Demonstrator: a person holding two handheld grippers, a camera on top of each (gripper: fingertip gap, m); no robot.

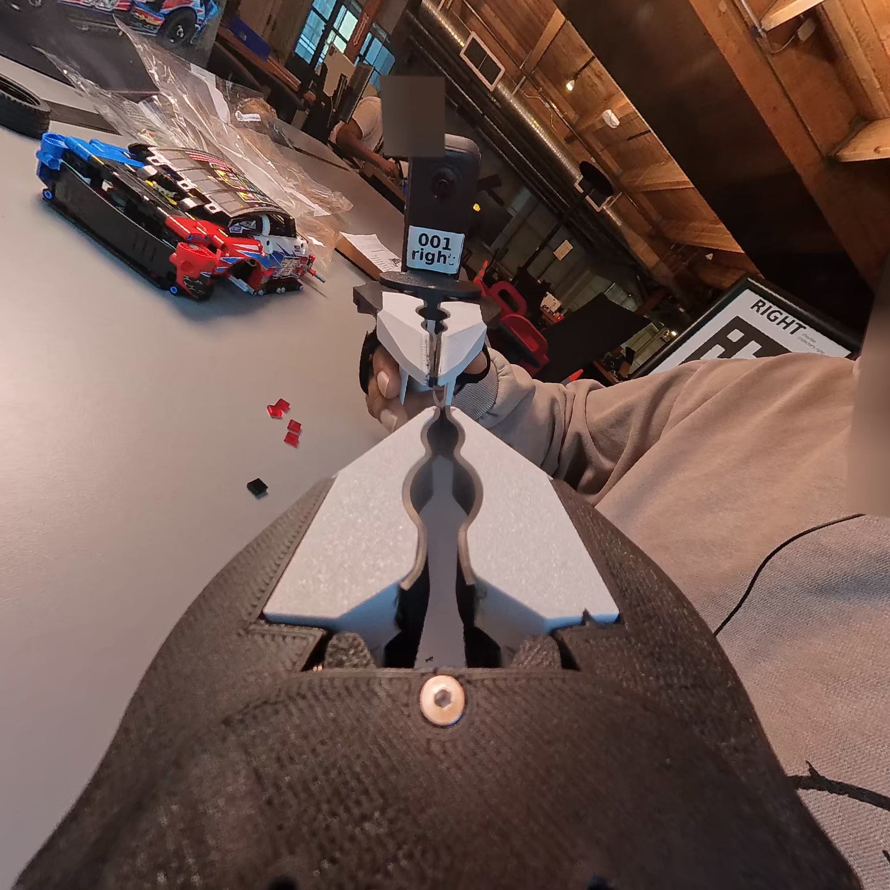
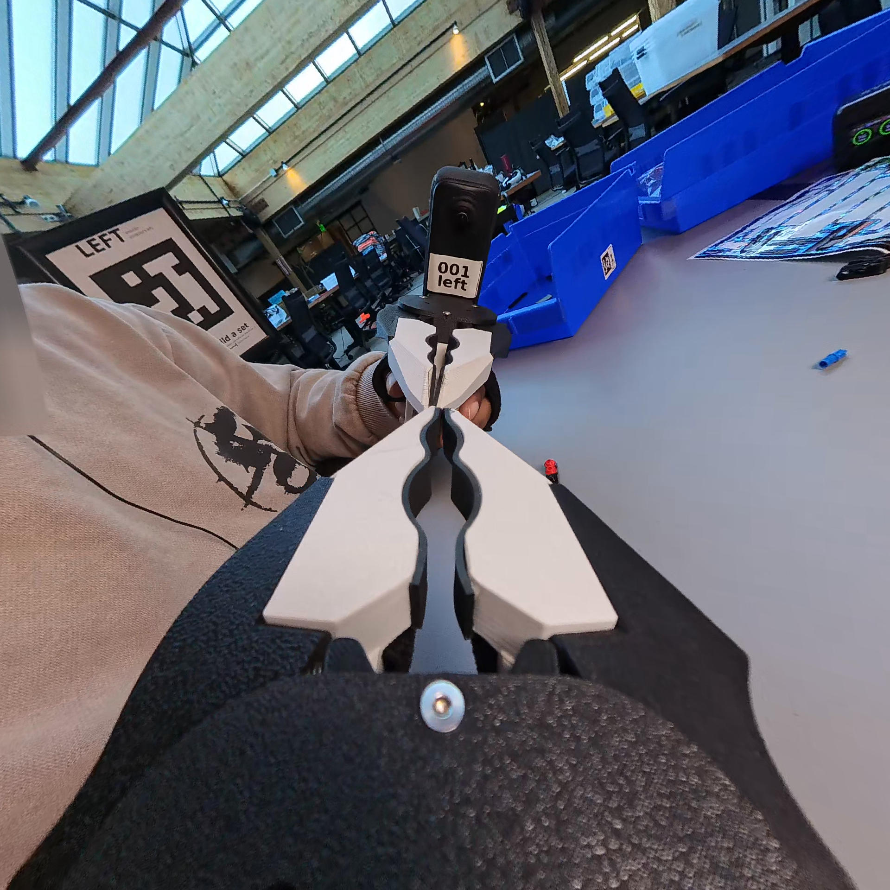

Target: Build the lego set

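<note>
My two grippers meet tip to tip above the grey table (image 1: 96, 433). The left gripper (image 1: 440, 409) is shut on a small thin pale strip (image 1: 439, 399) that sticks out from its tips. The right gripper (image 1: 433, 383), facing it, is shut on the strip's other end, with a small dark bit at its tips. In the right wrist view the right gripper (image 2: 440, 410) and the left gripper (image 2: 432, 402) touch at the tips and the strip is hidden. The part-built red, blue and black lego car (image 1: 168, 226) lies on the table at the far left.
Several small red pieces (image 1: 284, 419) and a black piece (image 1: 256, 486) lie left of the tips. Clear bags (image 1: 202, 111) and a tyre (image 1: 19, 108) are behind the car. Right view: a red piece (image 2: 550, 466), a blue pin (image 2: 831, 359), blue bins (image 2: 578, 269), a printed sheet (image 2: 809, 226).
</note>
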